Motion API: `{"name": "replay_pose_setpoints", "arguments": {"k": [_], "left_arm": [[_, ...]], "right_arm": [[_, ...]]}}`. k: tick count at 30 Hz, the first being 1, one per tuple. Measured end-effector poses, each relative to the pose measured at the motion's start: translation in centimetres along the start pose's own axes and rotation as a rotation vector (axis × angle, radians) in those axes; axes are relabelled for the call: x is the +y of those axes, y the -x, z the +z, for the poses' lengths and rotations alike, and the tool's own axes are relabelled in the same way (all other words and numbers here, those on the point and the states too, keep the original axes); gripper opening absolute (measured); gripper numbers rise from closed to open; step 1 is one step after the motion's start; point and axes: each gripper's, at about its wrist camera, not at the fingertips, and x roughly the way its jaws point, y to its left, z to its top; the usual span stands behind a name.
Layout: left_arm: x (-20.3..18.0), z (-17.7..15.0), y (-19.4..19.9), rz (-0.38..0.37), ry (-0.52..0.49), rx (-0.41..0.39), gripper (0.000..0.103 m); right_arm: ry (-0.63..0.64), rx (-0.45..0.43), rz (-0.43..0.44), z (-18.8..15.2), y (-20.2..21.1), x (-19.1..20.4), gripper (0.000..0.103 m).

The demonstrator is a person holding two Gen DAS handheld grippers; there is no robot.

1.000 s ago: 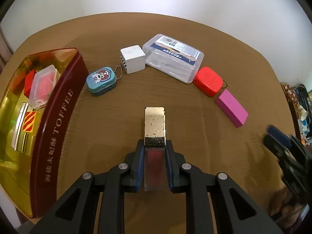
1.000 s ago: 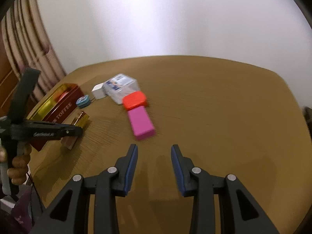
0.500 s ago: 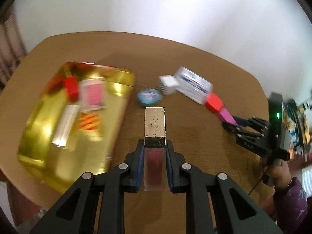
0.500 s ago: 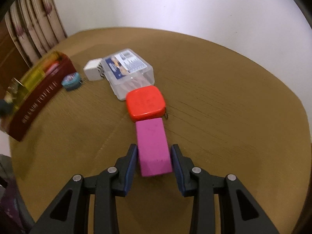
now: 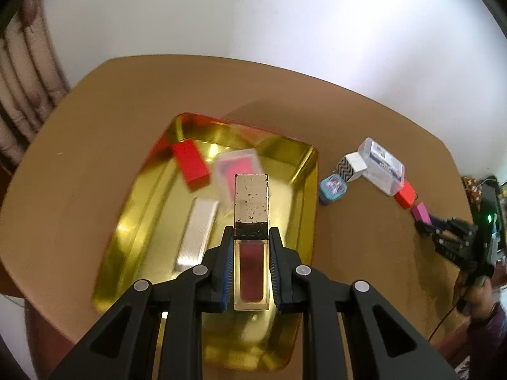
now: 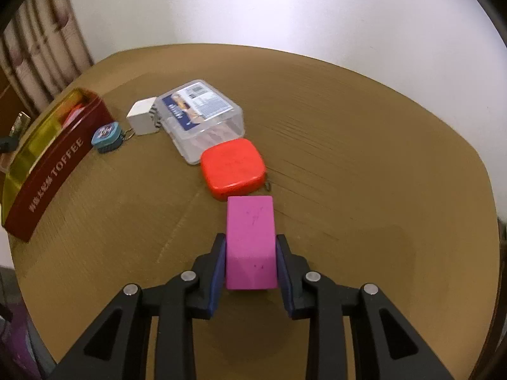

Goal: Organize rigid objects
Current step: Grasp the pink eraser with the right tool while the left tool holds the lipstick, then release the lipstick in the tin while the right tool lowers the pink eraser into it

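A gold-capped bottle of dark red liquid [image 5: 252,237] is being gripped by its glass body in the left claw [image 5: 252,240], whose jaws are pressed flat against both sides; the cap is sticking out ahead of the fingertips. The bottle is being held above the open gold tin [image 5: 304,196], not touching it. Inside the tin a red block [image 5: 190,164], a clear box with pink contents [image 5: 237,171] and a silver bar [image 5: 198,234] are lying on the floor of it, somewhat blurred.

A pink block [image 6: 250,240] is being clasped in the right claw [image 6: 250,253], its jaws having just been closing onto it; the pads are now pressing on its two long sides. The block's far end is lying just beside a red rounded case [image 6: 233,166] on the brown desk [image 6: 364,158]. Whether the block is being lifted off the desk cannot be told.

Beyond the red case a clear plastic box with a printed label [image 6: 202,114] is resting on the desk, then a white cube [image 6: 142,117] and a small blue tin [image 6: 106,136], the row ending near the tin's dark red wall lettered TOFFEE.
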Motion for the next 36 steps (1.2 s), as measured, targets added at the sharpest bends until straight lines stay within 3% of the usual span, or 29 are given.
{"name": "replay_pose_setpoints", "arguments": {"k": [8, 11, 16, 19, 21, 24, 25, 28, 36], "left_arm": [[-1.2, 2.3, -5.4, -0.055, -0.045, 0.046, 0.017], [-1.8, 2.9, -6.9, -0.029, -0.065, 0.055, 0.017], [-2.6, 3.2, -7.0, -0.038, -0.106, 0.043, 0.018], [-2.1, 3.2, -5.8, -0.045, -0.083, 0.013, 0.018], [-1.1, 2.8, -4.0, -0.053, -0.049, -0.034, 0.024], [0.8, 1.4, -0.6, 0.020, 0.001, -0.123, 0.030], [1.5, 0.5, 0.6, 0.077, 0.010, -0.154, 0.033], [3.4, -1.7, 2.7, 0.185, 0.050, -0.189, 0.040], [8.8, -8.3, 5.1, 0.271, 0.219, -0.213, 0.041]], "right_arm": [[-0.104, -0.014, 0.030, -1.0, 0.5, -1.9, 0.030], [-0.126, -0.026, 0.049, -1.2, 1.0, -2.3, 0.030], [-0.133, -0.064, 0.070, -0.8, 2.5, -2.1, 0.030], [-0.132, -0.087, 0.098, -0.6, 3.7, -1.7, 0.030], [-0.127, -0.101, 0.111, 0.3, 4.4, -0.6, 0.030], [-0.111, -0.132, 0.150, 1.0, 6.2, 0.8, 0.030], [-0.098, -0.143, 0.166, 1.5, 6.8, 1.6, 0.030], [-0.055, -0.171, 0.224, 3.2, 8.0, 4.9, 0.030], [0.051, -0.158, 0.394, 8.1, 7.3, 15.4, 0.030]]}}
